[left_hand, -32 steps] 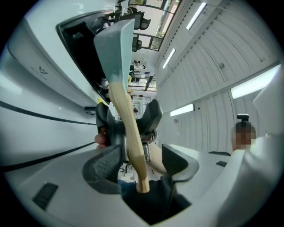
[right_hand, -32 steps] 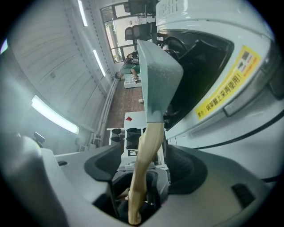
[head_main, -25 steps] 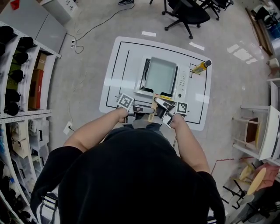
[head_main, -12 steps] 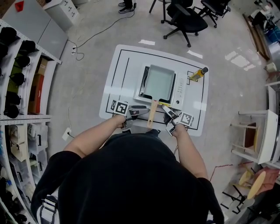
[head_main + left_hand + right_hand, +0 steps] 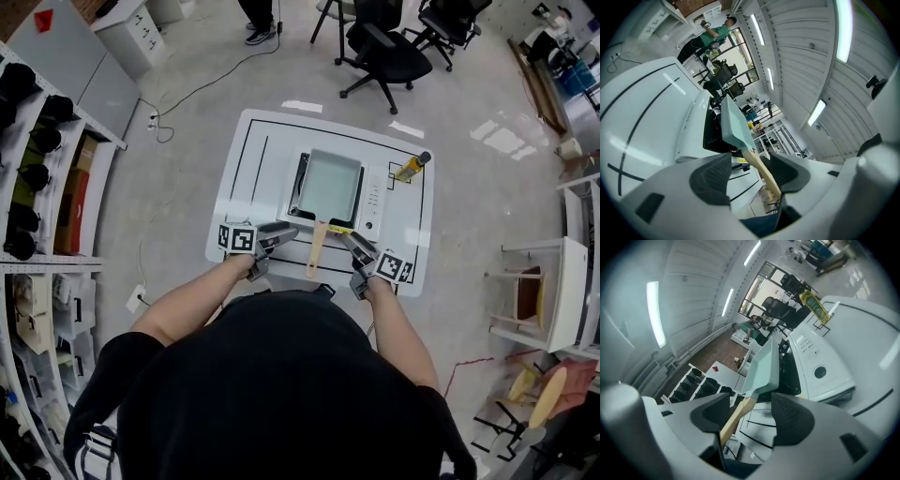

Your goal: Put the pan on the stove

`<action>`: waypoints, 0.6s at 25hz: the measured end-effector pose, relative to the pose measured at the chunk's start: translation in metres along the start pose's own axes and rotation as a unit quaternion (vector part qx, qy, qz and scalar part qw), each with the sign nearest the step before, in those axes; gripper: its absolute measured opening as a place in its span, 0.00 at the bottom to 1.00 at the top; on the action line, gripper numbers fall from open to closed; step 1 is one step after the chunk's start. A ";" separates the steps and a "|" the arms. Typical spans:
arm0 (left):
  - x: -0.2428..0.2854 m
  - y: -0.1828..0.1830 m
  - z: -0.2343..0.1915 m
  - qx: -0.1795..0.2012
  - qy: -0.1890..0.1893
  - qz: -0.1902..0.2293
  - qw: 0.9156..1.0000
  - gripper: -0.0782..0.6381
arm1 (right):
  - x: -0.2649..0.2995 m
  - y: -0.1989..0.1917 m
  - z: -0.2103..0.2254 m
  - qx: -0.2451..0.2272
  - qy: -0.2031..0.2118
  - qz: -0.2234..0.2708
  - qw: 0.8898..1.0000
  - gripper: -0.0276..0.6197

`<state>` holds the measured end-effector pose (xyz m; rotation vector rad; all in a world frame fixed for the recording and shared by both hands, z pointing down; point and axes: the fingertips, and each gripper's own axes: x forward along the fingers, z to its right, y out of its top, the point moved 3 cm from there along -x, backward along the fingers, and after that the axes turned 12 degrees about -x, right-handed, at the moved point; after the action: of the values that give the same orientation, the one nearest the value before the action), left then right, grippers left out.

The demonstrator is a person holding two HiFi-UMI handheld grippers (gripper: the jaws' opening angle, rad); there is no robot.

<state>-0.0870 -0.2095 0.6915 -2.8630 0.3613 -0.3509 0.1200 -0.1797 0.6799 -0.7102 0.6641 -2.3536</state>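
Note:
A pale teal rectangular pan with a wooden handle rests on the portable stove in the middle of the white table. The handle points toward me. My left gripper is just left of the handle and my right gripper just right of it, both aimed inward at it. Both are open. Their jaws have just been closing a little, with nothing pinched. In the left gripper view the handle shows beyond the open pads, and likewise in the right gripper view.
A yellow bottle stands at the table's far right corner, beside the stove's control panel. Shelving runs along the left, office chairs stand beyond the table, and a white rack is at the right.
Both grippers have drawn apart from the handle's end, the left one to the left and the right one to the right. The pan stays on the stove.

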 end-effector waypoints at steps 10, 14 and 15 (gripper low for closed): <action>-0.018 0.029 0.020 0.102 0.039 0.038 0.993 0.46 | -0.026 0.039 0.004 -0.076 -0.067 0.031 0.994 0.45; -0.025 0.042 0.028 0.127 0.052 0.060 0.989 0.45 | -0.034 0.043 0.009 -0.098 -0.084 0.031 0.991 0.42; -0.026 0.045 0.030 0.130 0.054 0.067 0.988 0.45 | -0.035 0.045 0.007 -0.104 -0.087 0.031 0.990 0.42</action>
<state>-0.1132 -0.2391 0.6464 -2.5561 0.4860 -0.4898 0.1659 -0.1904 0.6472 -0.9597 0.8498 -2.1563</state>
